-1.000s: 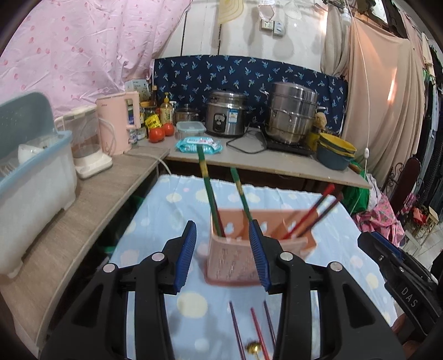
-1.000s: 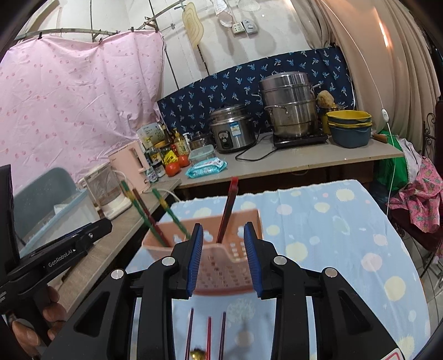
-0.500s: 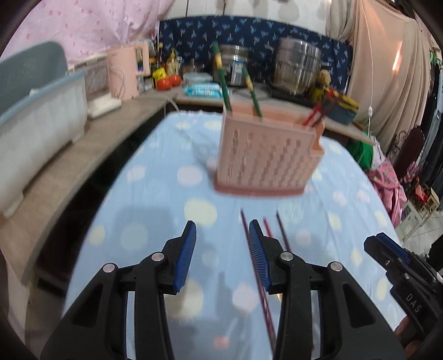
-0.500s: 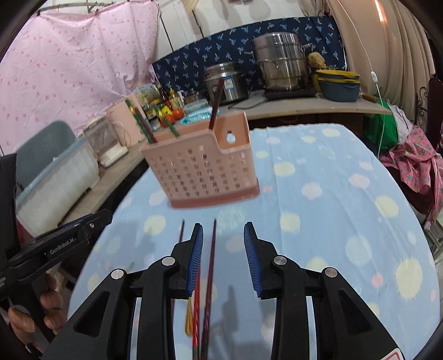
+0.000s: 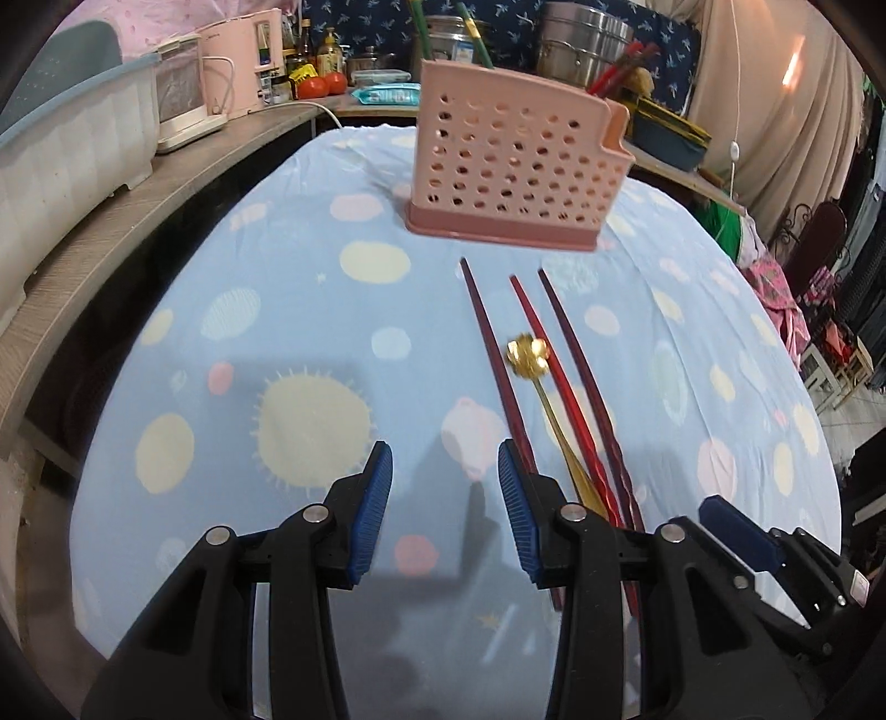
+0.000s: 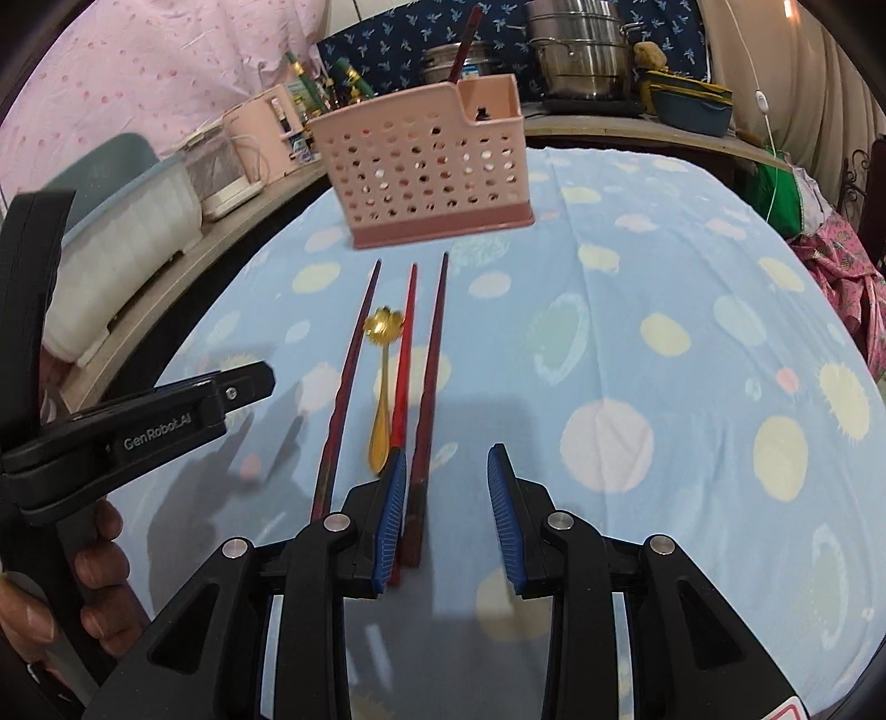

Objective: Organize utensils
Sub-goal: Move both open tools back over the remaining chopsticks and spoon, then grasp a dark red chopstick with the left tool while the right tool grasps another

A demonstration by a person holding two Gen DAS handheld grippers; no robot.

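left tongs parted, empty | right tongs parted, empty | dotted blue tablecloth | cluttered counter behind

A cramped home kitchen. Steel steamer pot, rice cooker and kettle crowd the counter.
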